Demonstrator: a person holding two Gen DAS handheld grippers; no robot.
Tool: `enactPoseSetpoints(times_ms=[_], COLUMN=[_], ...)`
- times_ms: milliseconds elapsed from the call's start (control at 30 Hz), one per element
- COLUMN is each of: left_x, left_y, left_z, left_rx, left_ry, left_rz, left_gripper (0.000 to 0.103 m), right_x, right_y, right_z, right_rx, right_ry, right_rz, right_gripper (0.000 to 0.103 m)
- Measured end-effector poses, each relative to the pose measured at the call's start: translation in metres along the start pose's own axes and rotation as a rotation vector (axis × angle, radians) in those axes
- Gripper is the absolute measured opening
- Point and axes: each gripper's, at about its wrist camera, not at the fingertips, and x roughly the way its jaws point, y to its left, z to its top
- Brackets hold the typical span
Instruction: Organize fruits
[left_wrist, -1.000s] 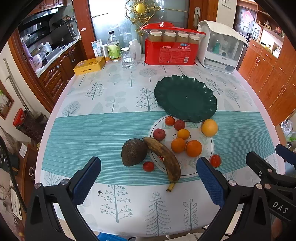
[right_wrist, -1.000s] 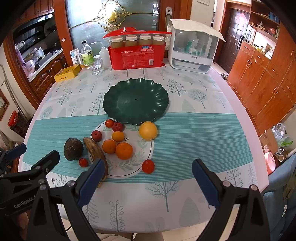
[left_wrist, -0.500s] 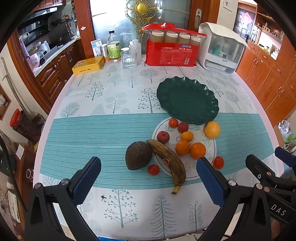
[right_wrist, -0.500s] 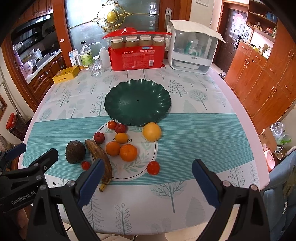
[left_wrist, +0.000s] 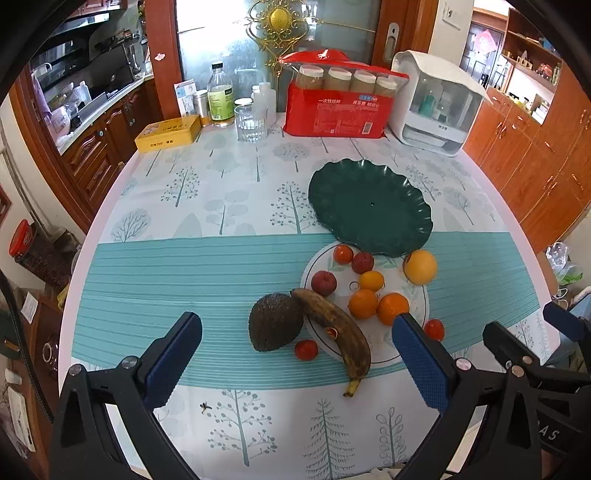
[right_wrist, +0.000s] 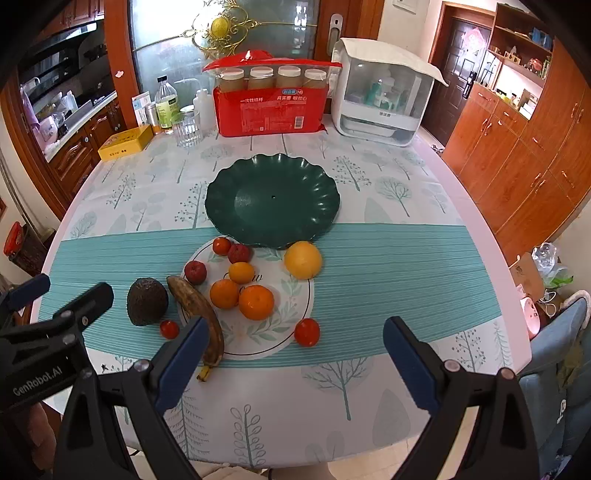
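Found both claws spread wide and empty, left claw (left_wrist: 295, 354) and right claw (right_wrist: 293, 354) held above the surface's near edge, probably to survey before any pick. Saw the scalloped dark green plastic plate (right_wrist: 273, 201) bare at mid-surface, likely the destination. Noted loose fruit nearer the near edge: blackened overripe banana (left_wrist: 338, 326), dark rough avocado (left_wrist: 275, 321), glossy round oranges (right_wrist: 256, 302), small red tomatoes (right_wrist: 307, 331).

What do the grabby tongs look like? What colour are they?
Both tongs are black plastic frames with silver bolts and two long fingers tipped with blue, bumpy pads. The left tongs have pads with a dotted grip; seen from the other camera, its side reads "GenRobot.AI" in white. The right tongs look the same, with white letters ending "AS" on the side.
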Motion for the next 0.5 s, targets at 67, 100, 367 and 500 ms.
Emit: enactPoseSetpoints(times_ms=[67, 100, 367, 500], left_x=[0.001, 0.002, 0.015, 0.023], left_y=[0.002, 0.003, 0.013, 0.019], left_z=[0.001, 0.001, 0.002, 0.004], left_rx=[0.002, 0.003, -0.010, -0.028], left_ry=[-0.001, 0.000, 0.030, 0.051], left_rz=[-0.009, -0.013, -0.041, -0.048], left_gripper=[0.102, 0.102, 0.102, 0.102], right_x=[0.001, 0.002, 0.010, 0.017], right_y=[0.002, 0.003, 0.010, 0.009], right_z=[0.000, -0.001, -0.007, -0.006], right_rx=[0.002, 0.001, -0.002, 0.006], right_ry=[0.010, 0.016, 0.063, 0.091], right_rz=[-0.001, -0.001, 0.011, 0.017], right_gripper=[0.096, 0.096, 0.095, 0.092])
